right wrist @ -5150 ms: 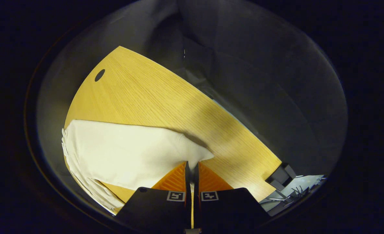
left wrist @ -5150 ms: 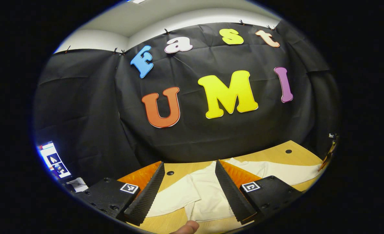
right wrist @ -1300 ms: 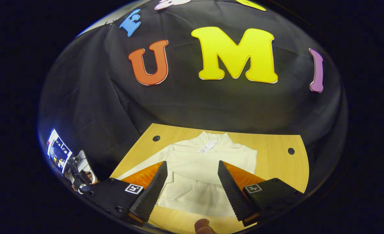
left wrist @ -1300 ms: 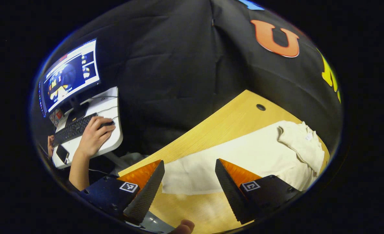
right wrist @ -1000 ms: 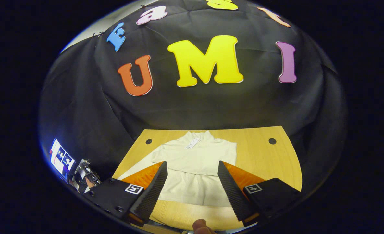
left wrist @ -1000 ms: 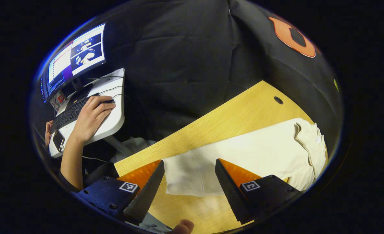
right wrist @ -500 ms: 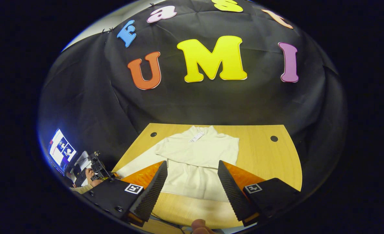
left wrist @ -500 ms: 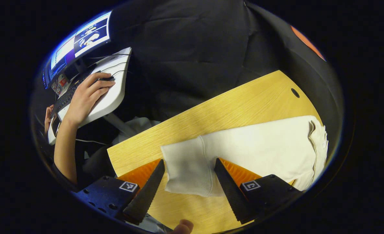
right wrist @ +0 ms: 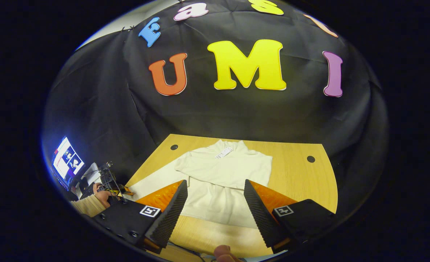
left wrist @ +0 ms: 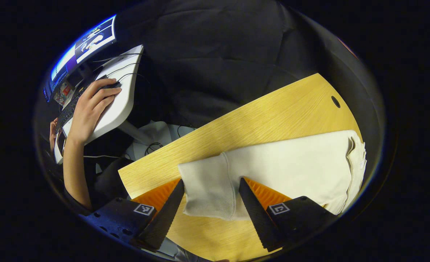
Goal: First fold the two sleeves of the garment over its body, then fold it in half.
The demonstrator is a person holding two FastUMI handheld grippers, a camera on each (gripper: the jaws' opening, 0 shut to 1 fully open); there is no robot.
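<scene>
Left gripper: jaws spread wide, low over the near left corner of the table, straddling the sleeve cuff; whether the fingers touch the cloth cannot be told.
Right gripper: jaws spread, hanging above the near edge of the table, framing the garment's hem; a fingertip pokes in at the bottom, the rest of that hand cut off.
Garment: cream, long-sleeved, lying flat at mid-table with its collar toward the far edge and a small tag at the neck, print too small to read. One sleeve lies folded across the chest; the other sleeve runs out straight toward the left edge.
Hidden: in the left gripper view the garment's body bunches at the picture's rim, its shape hard to make out.
Table: pale wood, rounded far corners, a dark hole near each one.
Room: black cloth wall behind the table. Off the left edge, a white side desk with a lit monitor, keyboard and cables; a person's hand rests on a mouse there.
</scene>
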